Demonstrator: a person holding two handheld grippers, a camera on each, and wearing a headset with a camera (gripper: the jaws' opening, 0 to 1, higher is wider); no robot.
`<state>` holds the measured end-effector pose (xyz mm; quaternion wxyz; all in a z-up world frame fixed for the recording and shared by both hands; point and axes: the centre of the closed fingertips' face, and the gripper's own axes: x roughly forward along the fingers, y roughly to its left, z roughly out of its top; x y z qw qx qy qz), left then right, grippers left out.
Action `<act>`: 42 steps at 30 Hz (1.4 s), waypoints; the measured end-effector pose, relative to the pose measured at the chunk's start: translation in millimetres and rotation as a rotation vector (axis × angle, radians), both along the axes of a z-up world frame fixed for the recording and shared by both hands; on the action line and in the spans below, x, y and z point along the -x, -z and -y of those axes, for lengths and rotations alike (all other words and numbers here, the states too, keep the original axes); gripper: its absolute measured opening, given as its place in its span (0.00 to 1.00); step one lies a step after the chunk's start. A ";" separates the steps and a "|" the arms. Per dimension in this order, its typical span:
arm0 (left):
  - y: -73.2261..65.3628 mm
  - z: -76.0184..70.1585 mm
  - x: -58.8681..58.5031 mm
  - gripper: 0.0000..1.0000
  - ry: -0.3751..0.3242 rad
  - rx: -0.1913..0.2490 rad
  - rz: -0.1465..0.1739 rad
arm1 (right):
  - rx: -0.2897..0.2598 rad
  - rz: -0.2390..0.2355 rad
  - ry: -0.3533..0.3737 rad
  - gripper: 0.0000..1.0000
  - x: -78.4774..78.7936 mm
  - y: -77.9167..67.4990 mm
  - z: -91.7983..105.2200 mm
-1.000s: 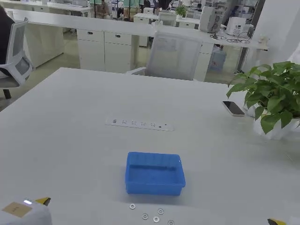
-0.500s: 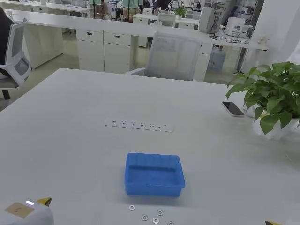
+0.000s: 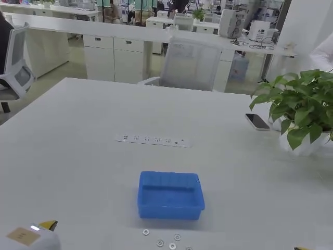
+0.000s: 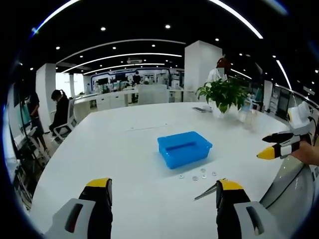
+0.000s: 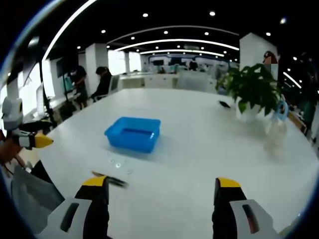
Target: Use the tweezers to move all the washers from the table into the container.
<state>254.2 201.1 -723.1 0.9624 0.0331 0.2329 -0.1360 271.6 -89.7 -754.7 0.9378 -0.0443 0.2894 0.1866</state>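
A blue container (image 3: 170,195) sits on the white table, and several small metal washers (image 3: 161,242) lie loose just in front of it. The tweezers (image 4: 207,191) lie flat on the table near the washers (image 4: 193,176), close to my left gripper's right jaw. My left gripper (image 4: 163,185) is open and holds nothing; one of its yellow fingertips (image 3: 48,224) shows at the bottom left of the head view. My right gripper (image 5: 160,182) is also open and bare, with the tweezers (image 5: 110,179), washers (image 5: 119,164) and container (image 5: 132,133) ahead to its left.
A power strip (image 3: 152,140) lies behind the container. At the right stand a potted plant (image 3: 304,109) and a phone (image 3: 257,121). An office chair (image 3: 190,62) is at the table's far edge. Wide bare tabletop surrounds the container.
The head camera has tipped slightly. Nothing on the table has moved and both grippers keep their places.
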 end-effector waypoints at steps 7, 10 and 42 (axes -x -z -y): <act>-3.3 0.4 -0.8 0.88 0.011 -0.022 0.020 | 0.005 0.009 0.002 0.85 0.3 -0.5 2.7; -2.7 0.2 -1.0 0.88 0.010 -0.022 0.017 | 0.010 0.011 0.003 0.85 -0.1 0.2 4.7; 2.3 10.1 -10.2 0.88 0.055 -0.014 0.002 | 0.020 0.023 -0.013 0.85 -9.4 -6.4 -0.3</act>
